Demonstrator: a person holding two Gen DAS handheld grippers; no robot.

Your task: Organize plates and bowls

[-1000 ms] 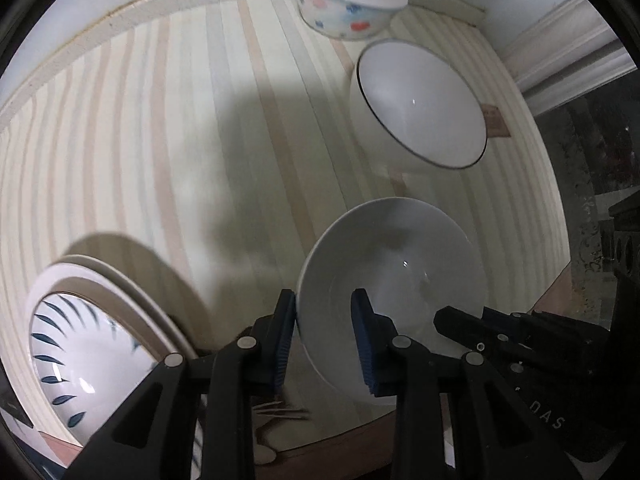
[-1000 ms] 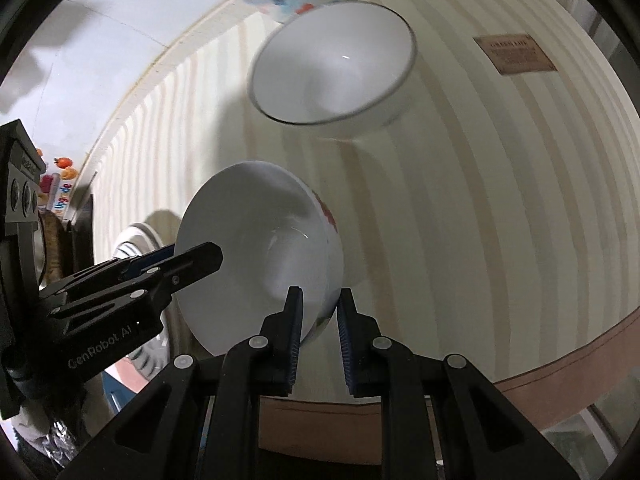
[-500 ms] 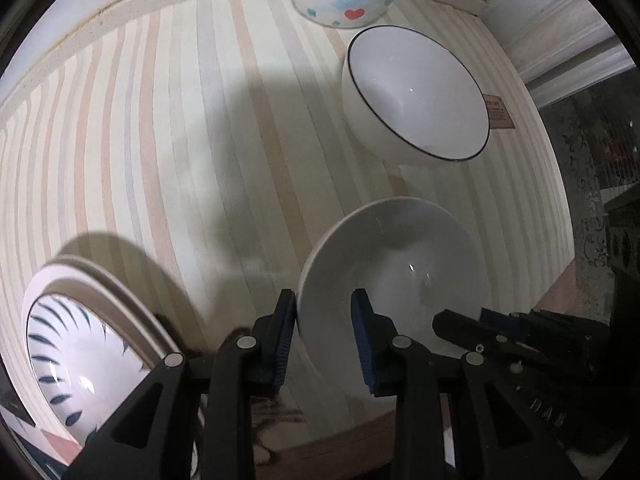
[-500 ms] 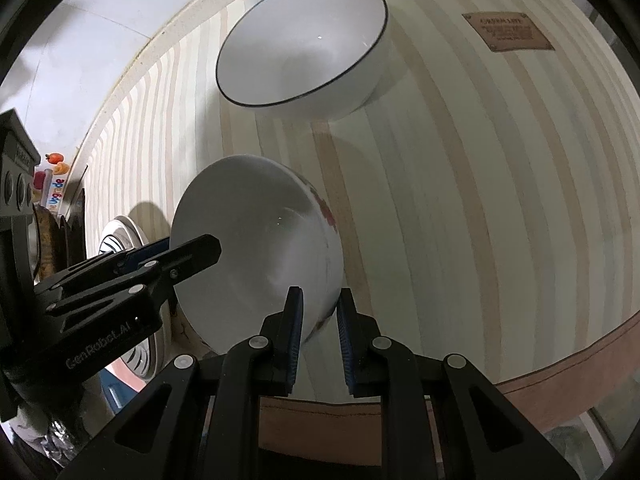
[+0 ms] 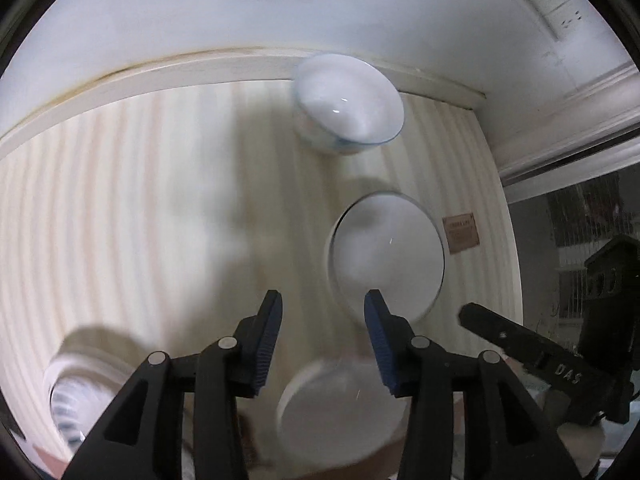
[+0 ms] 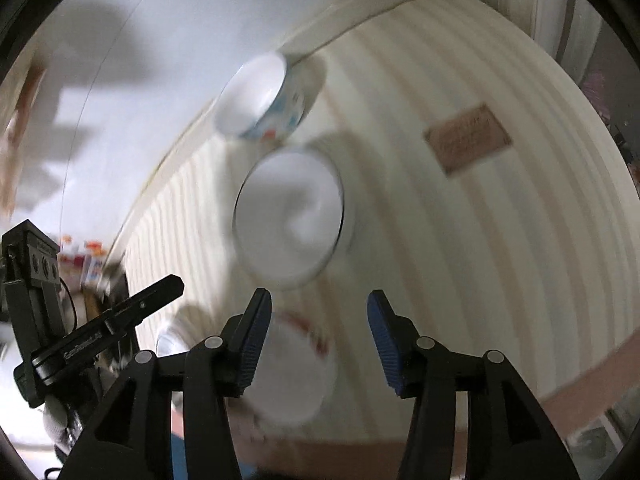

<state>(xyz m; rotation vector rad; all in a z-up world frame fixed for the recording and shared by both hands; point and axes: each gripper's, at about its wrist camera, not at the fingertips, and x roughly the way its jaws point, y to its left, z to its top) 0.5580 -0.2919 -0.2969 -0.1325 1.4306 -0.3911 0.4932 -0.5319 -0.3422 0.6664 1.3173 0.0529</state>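
Left gripper (image 5: 322, 334) opening, jaws apart, nothing pinched between them. Right gripper (image 6: 316, 330) opening too, jaws wide, nothing held. Just under both, close in, a plain white round bowl with red marks on its side (image 6: 292, 376), let go and sitting near the front edge of the striped cream table (image 5: 160, 220). Down to the left of the left gripper, a stack of round white plates with blue leaf marks (image 5: 76, 396), blurry, so hard to count. Straight ahead of both grippers, a big white bowl with a thin dark rim (image 5: 386, 256), standing alone. Farther still, a small white bowl with blue and red spots (image 6: 260, 100), right against the back ledge by the wall. So probably an early stage: one bowl put down, but three bowls well apart, not yet nested. Lots of bare table to the left for moving. Less room on the right, where the table ends. Front edge very close to the white bowl, so care needed there.
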